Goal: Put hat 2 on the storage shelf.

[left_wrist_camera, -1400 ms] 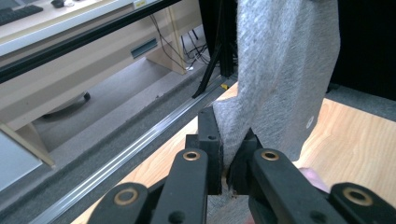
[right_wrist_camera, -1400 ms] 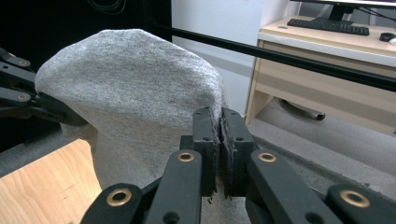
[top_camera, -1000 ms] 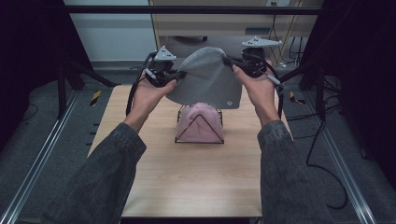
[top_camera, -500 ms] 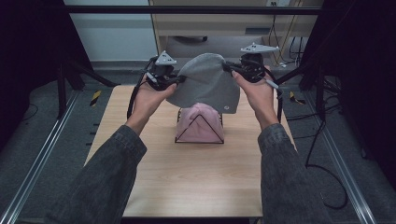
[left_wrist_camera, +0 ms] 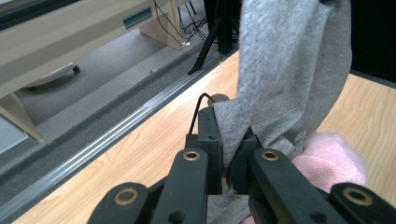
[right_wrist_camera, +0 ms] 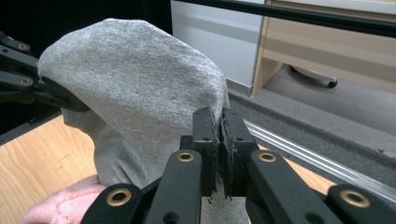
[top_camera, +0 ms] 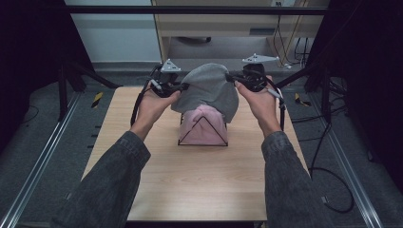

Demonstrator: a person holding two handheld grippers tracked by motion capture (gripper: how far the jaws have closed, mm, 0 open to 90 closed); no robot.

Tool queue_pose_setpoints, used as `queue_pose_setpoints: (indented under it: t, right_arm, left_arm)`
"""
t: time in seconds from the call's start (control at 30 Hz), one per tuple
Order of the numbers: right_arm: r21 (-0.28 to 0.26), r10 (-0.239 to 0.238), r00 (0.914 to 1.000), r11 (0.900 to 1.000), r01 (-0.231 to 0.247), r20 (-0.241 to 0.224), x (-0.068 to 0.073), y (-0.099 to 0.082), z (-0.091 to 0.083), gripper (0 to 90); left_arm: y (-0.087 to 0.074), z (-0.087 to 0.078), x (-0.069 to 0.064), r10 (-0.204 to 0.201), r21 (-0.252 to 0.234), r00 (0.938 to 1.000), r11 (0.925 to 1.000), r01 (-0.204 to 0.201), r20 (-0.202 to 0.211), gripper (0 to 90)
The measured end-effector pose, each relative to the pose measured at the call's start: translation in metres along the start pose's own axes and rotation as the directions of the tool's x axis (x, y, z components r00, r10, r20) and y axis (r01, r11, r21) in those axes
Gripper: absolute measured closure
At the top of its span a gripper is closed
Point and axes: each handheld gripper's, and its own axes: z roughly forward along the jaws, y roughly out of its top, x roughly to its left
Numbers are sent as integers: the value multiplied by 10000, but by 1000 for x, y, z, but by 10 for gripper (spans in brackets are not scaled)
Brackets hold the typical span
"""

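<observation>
Grey cloth [top_camera: 209, 92] has sunk toward pink pile [top_camera: 204, 126], directly below; left hand-held gripper [top_camera: 183, 87] and right hand-held gripper [top_camera: 229, 76] both clench its corners.

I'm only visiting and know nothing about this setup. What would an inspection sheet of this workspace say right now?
Surface: pale wooden table, bare around the stand.
Job's things: grey cloth held up by two edges, hanging over a pink cloth that is draped on a black wire stand.
Clutter: nothing seen on the table.
Grippers: left gripper shut on the grey cloth; right gripper shut on its opposite edge.
Cables: black cable loops from the left gripper; another cable trails from the right gripper; more lie on the floor at right.
Surroundings: grey floor, metal rails on either side, a light cabinet behind.
</observation>
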Motion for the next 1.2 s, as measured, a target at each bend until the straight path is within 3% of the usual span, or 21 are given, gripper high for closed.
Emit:
queue_pose_setpoints:
  t: [0.3, 0.67, 1.1, 1.2]
  right_arm:
    - [-189, -60, 10000, 9998, 60, 26, 2, 10, -5, 861]
    - [-814, -99, 9999, 9966, 101, 35, 6, 31, -14, 872]
    - [-1131, -230, 9994, 9932, 257, 256, 3, 50, -27, 880]
    - [-1150, -248, 9993, 9930, 279, 286, 0, 53, -28, 881]
  left_arm:
    - [14, -11, 7, 134, -275, 9994, 9995, -143, -320, 866]
    - [41, -31, 13, 322, -792, 9975, 9962, -371, -627, 866]
    - [59, -38, 10, 447, -1228, 9974, 9911, -514, -567, 865]
    - [59, -35, 11, 278, -1411, 9984, 9894, -346, -501, 865]
